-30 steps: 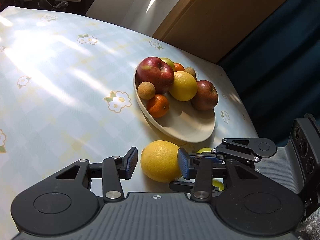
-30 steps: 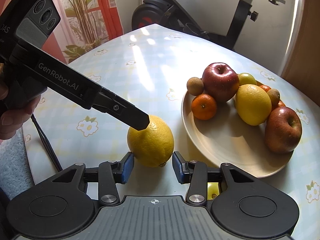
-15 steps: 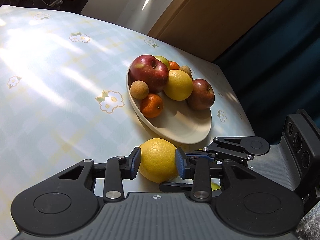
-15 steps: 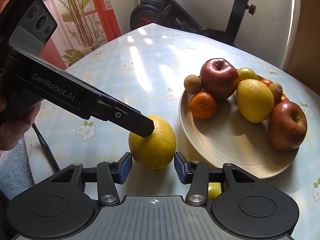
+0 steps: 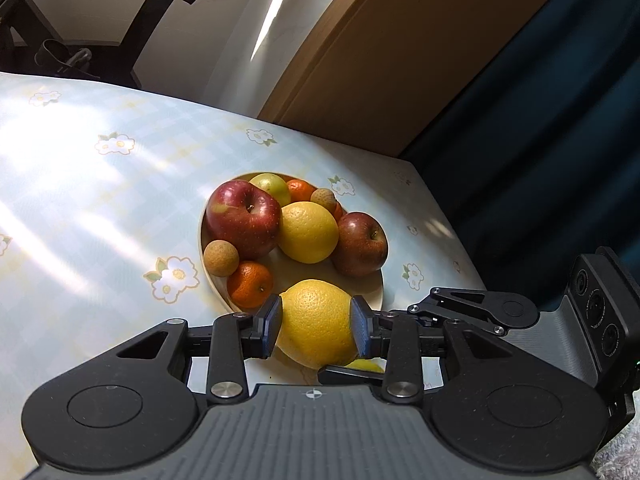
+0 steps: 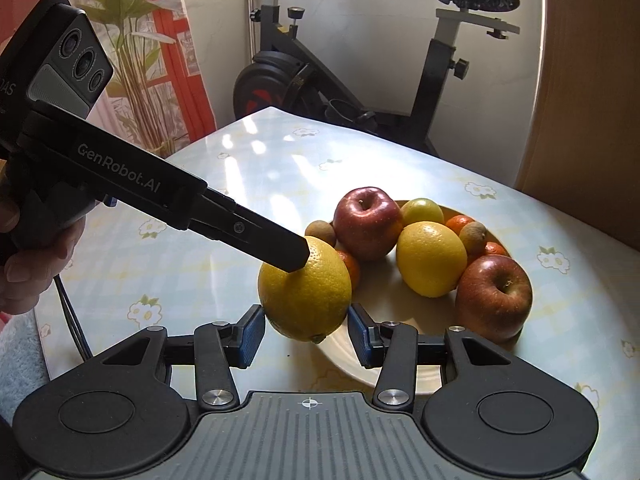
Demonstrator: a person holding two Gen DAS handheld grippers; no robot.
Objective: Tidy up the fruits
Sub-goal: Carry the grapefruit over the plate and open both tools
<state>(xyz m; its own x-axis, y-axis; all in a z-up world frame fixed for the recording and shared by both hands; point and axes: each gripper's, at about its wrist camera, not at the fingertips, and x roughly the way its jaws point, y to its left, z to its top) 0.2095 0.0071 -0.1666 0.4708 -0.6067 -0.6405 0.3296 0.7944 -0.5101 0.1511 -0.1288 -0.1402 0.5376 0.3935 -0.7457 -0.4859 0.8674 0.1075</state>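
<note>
The left gripper [image 5: 316, 326] had just been closing its tongs, and both blue pads pressed the sides of the big lemon [image 5: 314, 312], holding it narrow-set just over the near rim of the plate [image 5: 201, 236]. The right gripper [image 6: 306, 332] stood partly open with its pads flanking the same lemon from the other side; I could not tell whether they touched it. Crowding the plate were a mandarin [image 5: 250, 284] just behind the left pad, a second lemon [image 5: 308, 232], two red apples [image 5: 242, 218] [image 5: 360, 244], a small brown fruit [image 5: 221, 258] and more at the back. The flowered table [image 5: 80, 220] lay around it, with an exercise bike [image 6: 300, 80] and a plant [image 6: 132, 40] beyond.
</note>
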